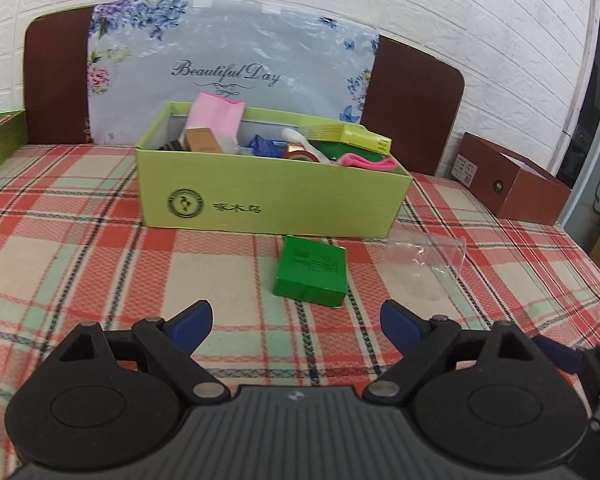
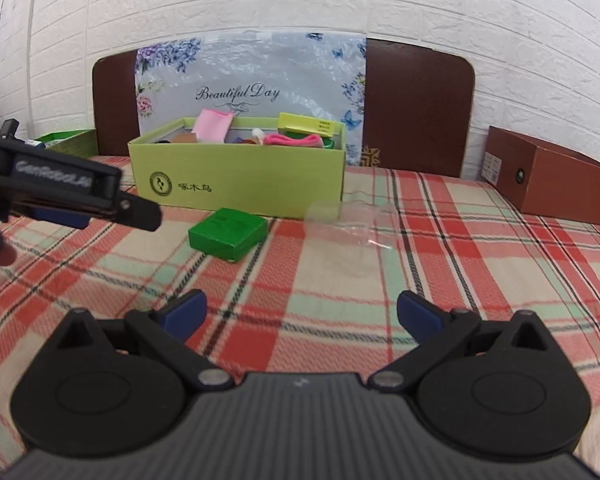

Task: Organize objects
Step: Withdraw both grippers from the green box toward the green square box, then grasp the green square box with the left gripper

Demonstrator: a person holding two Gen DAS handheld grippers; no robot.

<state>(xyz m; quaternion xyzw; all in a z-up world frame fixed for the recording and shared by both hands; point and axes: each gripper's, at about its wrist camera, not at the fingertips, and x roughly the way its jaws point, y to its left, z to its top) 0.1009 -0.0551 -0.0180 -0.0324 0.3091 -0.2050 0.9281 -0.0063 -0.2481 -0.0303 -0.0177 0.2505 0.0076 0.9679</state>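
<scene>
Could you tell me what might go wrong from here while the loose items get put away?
The clear cup lies on its side on the blanket; it is hard to see, may roll when touched, and open fingers could crush it. The green box sits near the full bin, so a wide approach by the left gripper may bump that.

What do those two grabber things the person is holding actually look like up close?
Each is black plastic: a ribbed grey-black body, two round discs with triangular cut-outs, and silver pivot pins. The left gripper and the right gripper both end in short blue finger pads. Seen from the side, the left one bears blurred white lettering. No cables show.
</scene>
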